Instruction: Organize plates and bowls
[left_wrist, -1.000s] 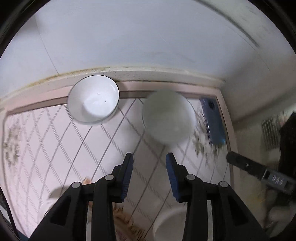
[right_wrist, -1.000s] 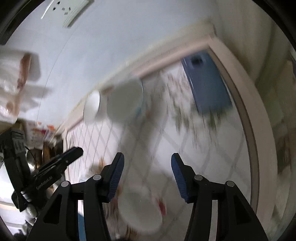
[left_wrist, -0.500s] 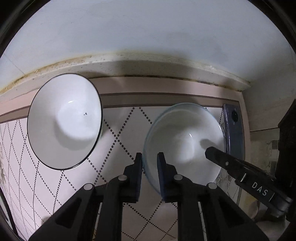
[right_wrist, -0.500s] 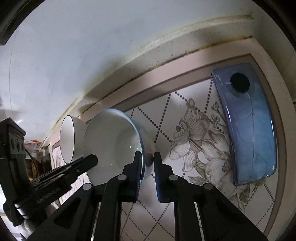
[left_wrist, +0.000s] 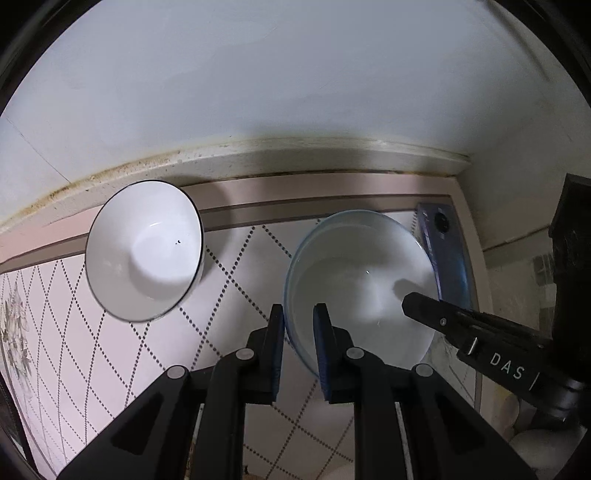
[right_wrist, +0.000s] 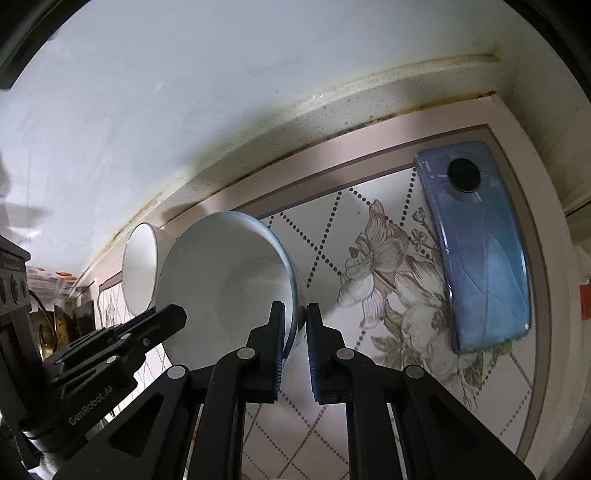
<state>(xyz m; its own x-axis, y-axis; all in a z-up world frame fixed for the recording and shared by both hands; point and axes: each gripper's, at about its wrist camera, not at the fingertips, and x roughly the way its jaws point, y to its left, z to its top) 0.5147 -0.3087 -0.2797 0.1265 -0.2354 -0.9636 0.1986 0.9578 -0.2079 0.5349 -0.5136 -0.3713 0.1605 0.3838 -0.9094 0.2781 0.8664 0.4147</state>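
Both claws closed onto one blue-rimmed bowl; two bowls; one phone.

Both claws are pointing steeply downward, side by side. The left claw is pinching the bowl's near rim between its blue pads, and the right claw is clamping the opposite rim, one pad inside, one outside.

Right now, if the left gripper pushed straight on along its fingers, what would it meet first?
The blue-rimmed bowl: the left gripper is already shut on its near rim. Beyond it, probably the patterned mat; depth is unclear.
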